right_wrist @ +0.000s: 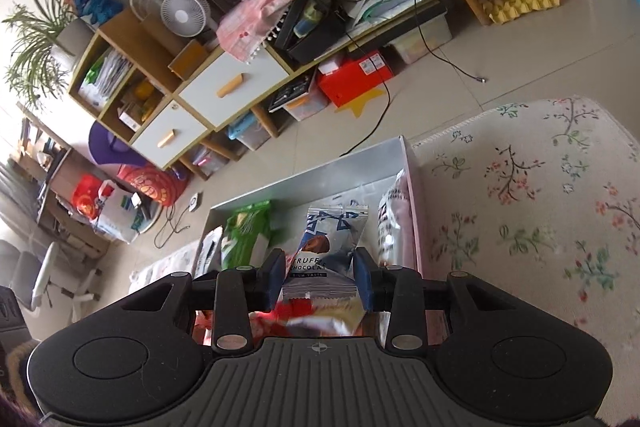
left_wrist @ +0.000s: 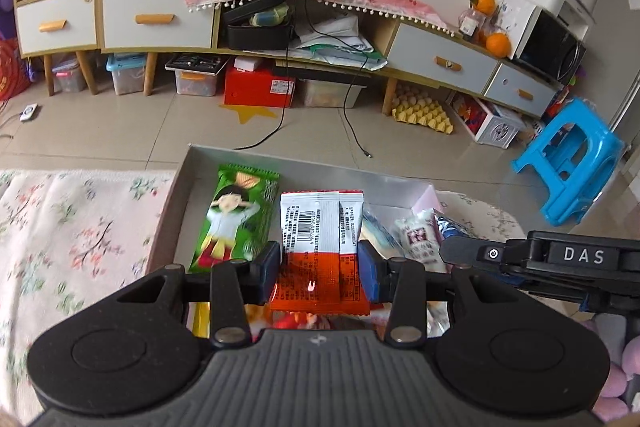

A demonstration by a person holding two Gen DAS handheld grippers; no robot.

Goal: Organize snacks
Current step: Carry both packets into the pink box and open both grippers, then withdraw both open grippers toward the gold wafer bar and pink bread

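My left gripper (left_wrist: 320, 277) is shut on a white and orange snack packet (left_wrist: 320, 247), held above an open grey box (left_wrist: 256, 163). In that box lie a green packet with a cartoon figure (left_wrist: 232, 219) and a white sweet wrapper (left_wrist: 416, 239). The other gripper's black body (left_wrist: 560, 259) reaches in from the right. In the right wrist view my right gripper (right_wrist: 320, 277) is shut on a blue and white truffle chocolate packet (right_wrist: 328, 247) over the same box (right_wrist: 304, 179). A green packet (right_wrist: 244, 231) and a white and pink packet (right_wrist: 394, 223) lie in the box beneath it.
The box rests on a floral cloth (left_wrist: 72, 239), also seen in the right wrist view (right_wrist: 520, 211). Beyond lies a tiled floor with black cables (left_wrist: 280, 131), a long low cabinet (left_wrist: 160, 15), a red box (left_wrist: 260, 87), a yellow egg tray (left_wrist: 424, 111) and a blue stool (left_wrist: 568, 163).
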